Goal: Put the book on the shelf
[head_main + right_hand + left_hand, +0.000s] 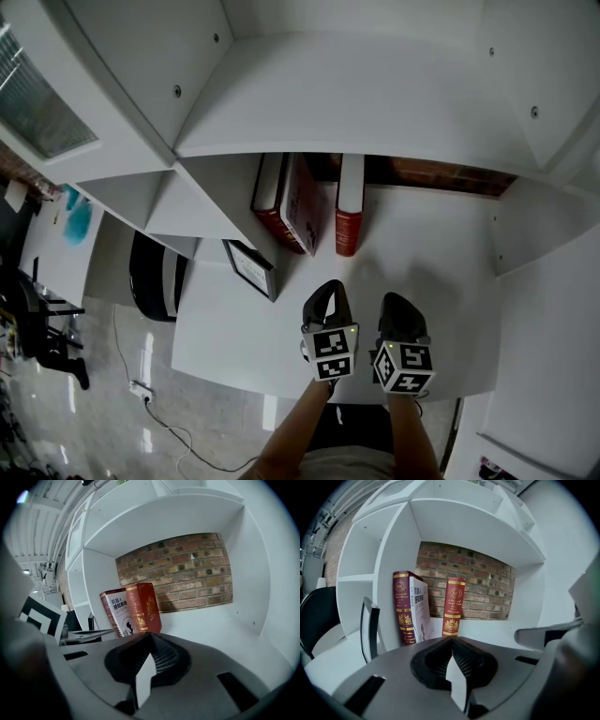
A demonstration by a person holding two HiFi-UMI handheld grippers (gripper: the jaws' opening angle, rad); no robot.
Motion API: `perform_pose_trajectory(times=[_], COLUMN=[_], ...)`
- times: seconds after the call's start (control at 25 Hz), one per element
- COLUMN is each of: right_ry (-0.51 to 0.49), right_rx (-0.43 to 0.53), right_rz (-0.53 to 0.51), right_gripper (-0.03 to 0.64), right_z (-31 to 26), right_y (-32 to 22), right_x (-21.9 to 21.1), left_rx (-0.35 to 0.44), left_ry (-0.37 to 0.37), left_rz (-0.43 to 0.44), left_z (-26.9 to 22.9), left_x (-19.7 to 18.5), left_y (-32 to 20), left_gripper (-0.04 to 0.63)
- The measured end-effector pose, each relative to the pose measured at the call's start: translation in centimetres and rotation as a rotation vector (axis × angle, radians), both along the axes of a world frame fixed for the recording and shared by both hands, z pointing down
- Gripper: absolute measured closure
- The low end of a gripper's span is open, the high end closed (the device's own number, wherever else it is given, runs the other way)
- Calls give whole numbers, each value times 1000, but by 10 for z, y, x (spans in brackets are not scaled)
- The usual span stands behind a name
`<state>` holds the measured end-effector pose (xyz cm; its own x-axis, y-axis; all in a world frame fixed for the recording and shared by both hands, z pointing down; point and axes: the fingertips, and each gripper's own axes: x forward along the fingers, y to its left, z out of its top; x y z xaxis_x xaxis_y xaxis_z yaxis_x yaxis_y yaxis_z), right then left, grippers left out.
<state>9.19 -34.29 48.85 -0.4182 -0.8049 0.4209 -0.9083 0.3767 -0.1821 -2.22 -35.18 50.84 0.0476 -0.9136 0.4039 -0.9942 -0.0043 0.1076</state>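
Since the book stands on the shelf, the left gripper and right gripper, both closed and empty, should back away without nudging it.

HIDDEN: far ends of the books are covered by the upper shelf board at 12 o'clock | CUT OFF: forearms at 6 o'clock, black chair at 9 o'clock | UNREADABLE: spine print, too small
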Motion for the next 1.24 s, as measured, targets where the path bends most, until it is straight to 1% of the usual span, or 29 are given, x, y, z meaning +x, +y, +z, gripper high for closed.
perform_pose_trajectory(times=[0.24, 0.48, 0.56, 0.8, 1.24], right_ry=[2, 10, 14, 24, 36], right_rx=[30, 65, 72, 89, 88], right_rz=[-26, -31, -30, -28, -34], right_gripper=[601, 601, 601, 601, 601], right_z=[-13, -26, -28, -34, -35], right_y=[7, 10, 13, 20, 33], right_x=[-9, -13, -14, -17, -20], left_rx=[31, 73, 81, 89, 86], left_ry=[4, -12, -5, 6, 17], left_rz=[-7, -12, -12, 4, 29], left_z=[-18, -39, -43, -50, -50], left_x=[-4, -10, -12, -12, -5], left_y=[20, 29, 32, 40, 50], left_gripper=[578, 578, 578, 578, 578])
